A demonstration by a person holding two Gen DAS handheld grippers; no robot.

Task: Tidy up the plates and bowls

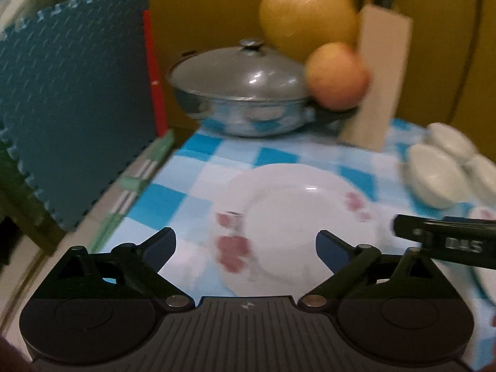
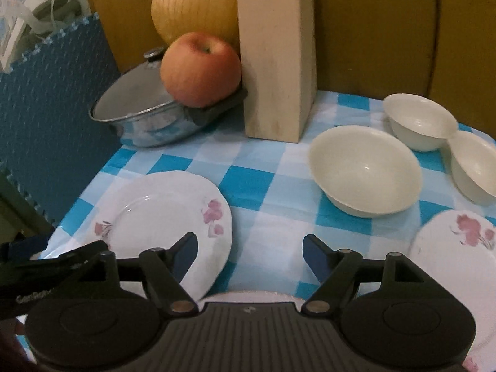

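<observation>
Both grippers hover over a blue-checked cloth [image 2: 263,183], jaws spread and holding nothing. In the right wrist view, the right gripper [image 2: 250,252] points at bare cloth between two floral plates: the left plate [image 2: 155,217] lies at 9 o'clock from its tips, the right plate [image 2: 458,254] at 3 o'clock. A third rim peeks out just under the gripper body. A big bowl [image 2: 365,170] sits at 1 o'clock, with two small bowls [image 2: 420,121] beyond it at 2 o'clock, close together. At 12 o'clock stands a wood block [image 2: 276,62]; an apple [image 2: 201,69] rests on the handle of a lidded pot [image 2: 139,114] at 11 o'clock, a yellow melon [image 2: 192,3] behind. In the blurred left wrist view, the left gripper [image 1: 246,246] hangs over the left plate, the right gripper entering at 3 o'clock.
</observation>
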